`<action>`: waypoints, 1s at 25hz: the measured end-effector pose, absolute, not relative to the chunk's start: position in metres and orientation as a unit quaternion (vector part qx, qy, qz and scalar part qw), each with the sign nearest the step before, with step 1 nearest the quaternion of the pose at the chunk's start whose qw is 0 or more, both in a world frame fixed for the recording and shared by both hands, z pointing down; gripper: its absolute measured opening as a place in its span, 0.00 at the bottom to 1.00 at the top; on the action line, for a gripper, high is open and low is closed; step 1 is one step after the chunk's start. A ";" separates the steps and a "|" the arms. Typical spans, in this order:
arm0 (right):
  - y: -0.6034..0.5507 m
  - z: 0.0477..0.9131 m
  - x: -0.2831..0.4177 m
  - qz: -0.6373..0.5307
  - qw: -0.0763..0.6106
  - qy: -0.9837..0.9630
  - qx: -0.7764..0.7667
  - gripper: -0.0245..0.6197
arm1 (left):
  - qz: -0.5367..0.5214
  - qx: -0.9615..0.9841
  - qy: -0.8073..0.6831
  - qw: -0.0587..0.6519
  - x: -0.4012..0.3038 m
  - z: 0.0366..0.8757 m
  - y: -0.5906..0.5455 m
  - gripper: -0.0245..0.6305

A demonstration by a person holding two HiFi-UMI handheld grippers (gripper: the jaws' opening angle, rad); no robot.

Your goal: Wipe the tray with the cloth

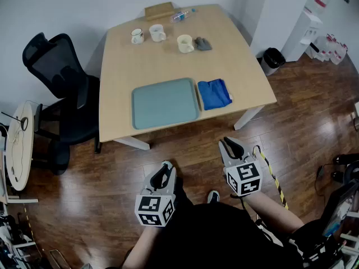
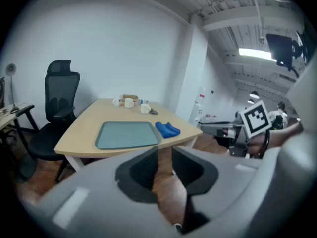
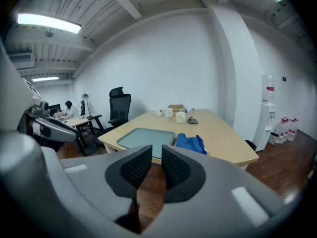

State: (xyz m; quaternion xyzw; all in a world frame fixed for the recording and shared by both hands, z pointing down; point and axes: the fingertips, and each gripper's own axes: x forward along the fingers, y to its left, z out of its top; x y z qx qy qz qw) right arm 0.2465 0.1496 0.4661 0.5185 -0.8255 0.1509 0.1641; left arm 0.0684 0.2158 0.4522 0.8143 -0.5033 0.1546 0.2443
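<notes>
A grey-green tray (image 1: 165,102) lies near the front edge of the wooden table (image 1: 174,66), and a crumpled blue cloth (image 1: 214,93) lies just to its right. Both grippers hover over the wooden floor, short of the table and pointing toward it. My left gripper (image 1: 165,166) is open with nothing between its pads. On my right gripper (image 1: 229,143) only a narrow slit shows between the pads, and nothing is held. The tray (image 2: 126,134) and cloth (image 2: 167,129) lie ahead of the left gripper (image 2: 165,155). The tray (image 3: 144,137) and cloth (image 3: 190,143) also lie ahead of the right gripper (image 3: 157,155).
Three mugs (image 1: 185,43), a grey rag (image 1: 203,43), a bottle (image 1: 182,15) and a wooden box (image 1: 159,10) sit at the table's far end. A black office chair (image 1: 61,88) stands left of the table. A black bin (image 1: 273,59) and a water dispenser (image 1: 305,29) stand to the right.
</notes>
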 end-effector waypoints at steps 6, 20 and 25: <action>0.033 0.519 0.220 0.181 0.221 -0.778 0.559 0.25 | 0.154 0.799 -0.530 0.237 -0.043 0.471 0.110 0.17; -0.084 0.636 0.224 0.191 0.442 -0.654 0.583 0.35 | 0.220 0.778 -0.503 0.306 -0.156 0.539 -0.026 0.16; -0.091 0.655 0.229 0.259 0.411 -0.680 0.549 0.24 | 0.229 0.772 -0.503 0.314 -0.141 0.541 -0.042 0.16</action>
